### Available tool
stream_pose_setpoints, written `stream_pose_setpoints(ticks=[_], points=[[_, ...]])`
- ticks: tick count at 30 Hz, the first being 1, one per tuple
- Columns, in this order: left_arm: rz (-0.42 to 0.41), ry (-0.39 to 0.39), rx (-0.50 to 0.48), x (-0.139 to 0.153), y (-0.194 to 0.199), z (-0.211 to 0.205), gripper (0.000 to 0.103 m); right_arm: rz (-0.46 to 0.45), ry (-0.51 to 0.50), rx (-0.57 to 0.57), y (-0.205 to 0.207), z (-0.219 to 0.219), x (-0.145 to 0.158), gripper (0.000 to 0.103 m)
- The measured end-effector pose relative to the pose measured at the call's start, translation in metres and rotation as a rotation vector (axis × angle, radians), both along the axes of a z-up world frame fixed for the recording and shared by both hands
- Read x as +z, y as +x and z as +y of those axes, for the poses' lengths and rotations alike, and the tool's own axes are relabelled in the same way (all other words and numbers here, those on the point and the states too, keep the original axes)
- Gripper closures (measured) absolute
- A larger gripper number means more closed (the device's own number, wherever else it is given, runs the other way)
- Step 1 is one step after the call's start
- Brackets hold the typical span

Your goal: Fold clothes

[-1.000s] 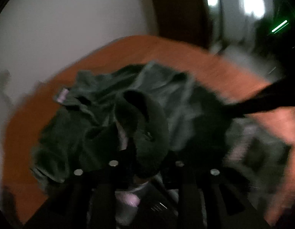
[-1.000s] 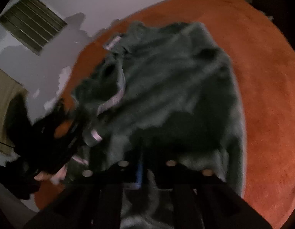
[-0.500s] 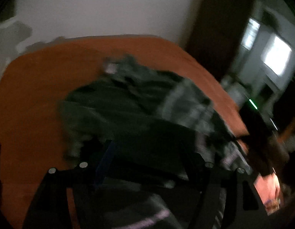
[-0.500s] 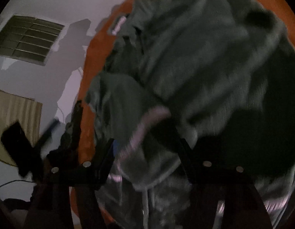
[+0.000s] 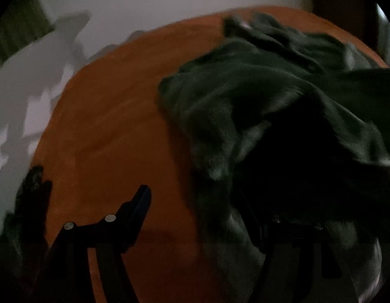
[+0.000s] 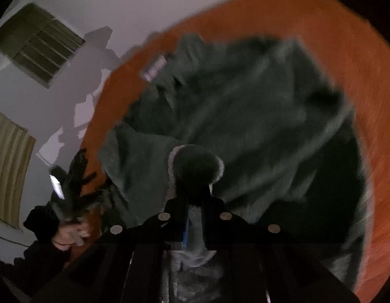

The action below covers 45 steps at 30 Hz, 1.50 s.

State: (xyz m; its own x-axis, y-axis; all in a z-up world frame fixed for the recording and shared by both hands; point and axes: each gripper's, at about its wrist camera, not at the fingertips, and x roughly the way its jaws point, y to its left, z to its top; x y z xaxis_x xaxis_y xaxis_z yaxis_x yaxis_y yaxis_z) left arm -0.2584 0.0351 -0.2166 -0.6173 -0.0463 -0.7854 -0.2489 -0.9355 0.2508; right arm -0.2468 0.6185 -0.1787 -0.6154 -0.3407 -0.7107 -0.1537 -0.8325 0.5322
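We saw the dark green garment (image 6: 245, 116) heaped on the orange table (image 6: 346, 63). The right gripper (image 6: 195, 197) had just been closing, and its fingers pinched a bunched fold of the cloth. The left gripper (image 5: 202, 202) stood with fingers wide apart over the table at the garment's edge, its right finger hidden in dark cloth.

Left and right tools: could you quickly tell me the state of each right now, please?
Left tool: open, holding nothing, cloth edge draped over one finger.
Right tool: just closed, shut on a fold of the dark green garment.
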Motion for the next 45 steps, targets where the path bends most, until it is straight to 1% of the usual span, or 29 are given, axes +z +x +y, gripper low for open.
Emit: stream_pose_setpoints(ticks=[2,4,6,7,9,10,12,14,15,16,17,18,19,21,23,25,26,28,29,30,31,32,33,37,39,41,42,43,45], points=[[0.018,0.066,0.109,-0.003,-0.014,-0.008,0.032,0.031,0.047,-0.021,0.005,0.01,0.021,0.096],[0.034,0.1,0.206,-0.006,-0.028,-0.022,0.03,0.028,0.081,-0.047,0.007,0.026,0.027,0.096],[-0.006,0.226,0.267,-0.012,-0.034,-0.043,0.029,-0.016,0.096,-0.057,0.003,0.038,0.013,0.095],[-0.026,0.297,0.294,-0.014,-0.034,-0.054,0.028,-0.059,0.095,-0.058,-0.003,0.042,-0.003,0.095],[-0.07,0.439,0.35,-0.022,-0.033,-0.074,0.021,-0.159,0.096,-0.053,-0.013,0.049,-0.039,0.092],[-0.08,0.472,0.354,-0.025,-0.032,-0.077,0.021,-0.206,0.095,-0.051,-0.017,0.052,-0.055,0.091],[-0.085,0.45,0.301,-0.023,-0.028,-0.075,0.021,-0.262,0.055,-0.049,-0.014,0.055,-0.073,0.091],[-0.098,0.412,0.237,-0.018,-0.023,-0.071,0.021,-0.261,0.011,-0.047,-0.002,0.058,-0.07,0.088],[-0.114,0.425,0.203,-0.012,-0.02,-0.072,0.021,-0.249,0.004,-0.049,0.005,0.06,-0.064,0.084],[-0.131,0.441,0.169,-0.005,-0.016,-0.074,0.021,-0.224,0.014,-0.055,0.013,0.063,-0.055,0.066],[-0.128,0.462,0.148,0.002,-0.011,-0.078,0.021,-0.203,0.021,-0.062,0.02,0.066,-0.048,0.044],[-0.124,0.482,0.127,0.009,-0.006,-0.082,0.021,-0.194,0.015,-0.069,0.024,0.071,-0.044,0.039],[-0.116,0.497,0.108,0.021,-0.003,-0.088,0.021,-0.194,-0.012,-0.066,0.029,0.074,-0.044,0.038],[-0.101,0.502,0.112,0.039,-0.01,-0.095,0.021,-0.192,-0.063,-0.047,0.03,0.074,-0.046,0.038],[-0.13,0.502,0.133,0.051,-0.041,-0.09,0.021,-0.18,-0.078,-0.023,0.024,0.072,-0.053,0.038],[-0.166,0.517,0.151,0.051,-0.085,-0.074,0.021,-0.172,-0.066,-0.024,0.011,0.071,-0.06,0.038],[-0.184,0.524,0.159,0.051,-0.107,-0.065,0.021,-0.176,-0.089,-0.043,0.003,0.075,-0.065,0.038],[-0.217,0.475,0.186,0.037,-0.148,-0.043,0.021,-0.171,-0.154,-0.07,-0.011,0.084,-0.072,0.039],[-0.233,0.449,0.2,0.03,-0.168,-0.031,0.022,-0.183,-0.162,-0.075,-0.015,0.088,-0.075,0.054],[-0.24,0.416,0.19,0.023,-0.178,-0.019,0.027,-0.197,-0.149,-0.07,-0.018,0.086,-0.076,0.073],[-0.247,0.382,0.179,0.016,-0.188,-0.007,0.036,-0.206,-0.114,-0.047,-0.019,0.08,-0.074,0.096],[-0.253,0.36,0.169,0.01,-0.193,0.005,0.076,-0.205,-0.077,-0.026,-0.019,0.074,-0.07,0.096],[-0.26,0.337,0.158,0.004,-0.198,0.017,0.095,-0.172,-0.038,-0.01,-0.014,0.069,-0.058,0.096],[-0.162,0.303,0.219,0.005,-0.194,0.022,0.096,-0.047,0.071,0.032,0.003,0.057,-0.018,0.094],[-0.155,0.282,0.287,-0.004,-0.201,0.018,0.096,-0.094,0.076,0.022,-0.002,0.063,-0.028,0.088],[-0.162,0.267,0.348,-0.014,-0.209,0.01,0.096,-0.214,0.004,-0.008,-0.01,0.073,-0.052,0.083],[-0.168,0.26,0.373,-0.018,-0.211,0.006,0.096,-0.238,-0.068,-0.018,-0.009,0.075,-0.06,0.083],[-0.179,0.287,0.381,-0.02,-0.211,0.001,0.096,-0.233,-0.122,-0.019,-0.004,0.074,-0.063,0.082],[-0.203,0.346,0.388,-0.023,-0.208,-0.007,0.096,-0.21,-0.163,0.006,0.004,0.066,-0.065,0.066]])
